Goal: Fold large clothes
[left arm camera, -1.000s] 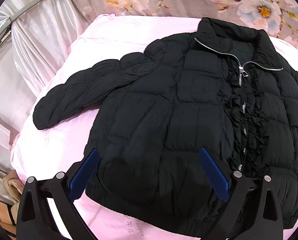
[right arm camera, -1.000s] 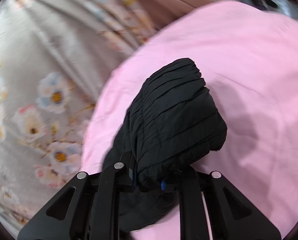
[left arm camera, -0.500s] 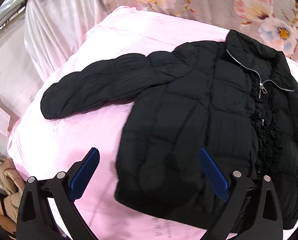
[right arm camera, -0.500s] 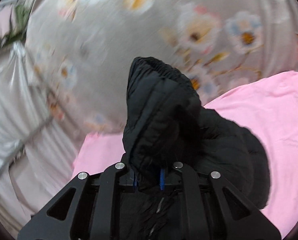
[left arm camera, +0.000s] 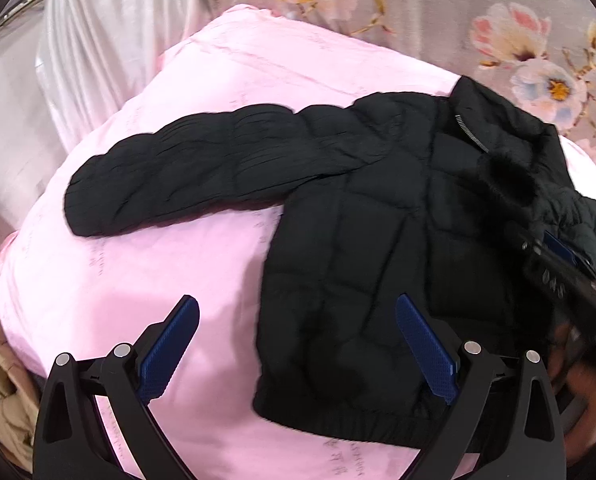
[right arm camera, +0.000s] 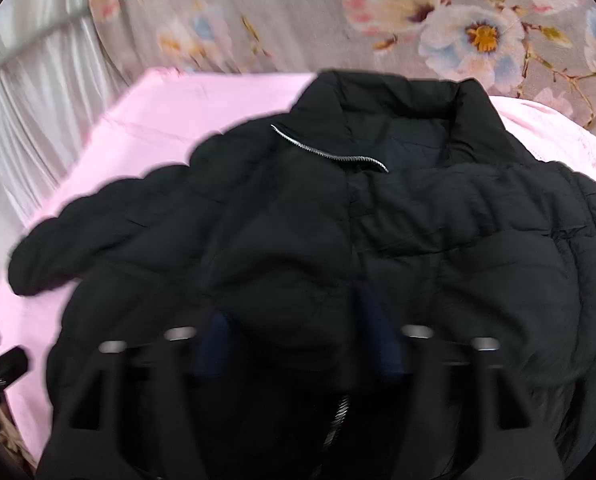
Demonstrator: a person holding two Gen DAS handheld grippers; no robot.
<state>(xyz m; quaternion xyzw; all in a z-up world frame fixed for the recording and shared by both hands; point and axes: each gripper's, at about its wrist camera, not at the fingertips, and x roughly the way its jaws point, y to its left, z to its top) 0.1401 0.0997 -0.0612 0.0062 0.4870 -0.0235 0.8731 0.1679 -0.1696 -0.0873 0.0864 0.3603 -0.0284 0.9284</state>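
Note:
A black puffer jacket (left arm camera: 362, 248) lies face up on the pink sheet (left arm camera: 145, 280), its left sleeve (left arm camera: 201, 168) stretched out to the left. My left gripper (left arm camera: 302, 344) hovers open over the jacket's lower left hem, with nothing between its pads. The right sleeve (right arm camera: 478, 216) is folded across the chest below the collar (right arm camera: 398, 96). My right gripper (right arm camera: 295, 340) is blurred and its jaws are opening, with the sleeve's cuff (right arm camera: 289, 312) lying loose between the wide-apart pads. One blue pad (left arm camera: 558, 248) of it shows at the jacket's right edge.
A floral curtain (right arm camera: 438, 20) hangs behind the bed. White satin drapery (left arm camera: 97, 52) falls at the left. Beige cloth (left arm camera: 1, 392) is bunched below the sheet's left edge. Bare pink sheet lies left of and behind the jacket.
My right gripper swung the held right sleeve up and over onto the jacket's chest, then its jaws parted. The left gripper drifted left, so the jacket sits further right in its view.

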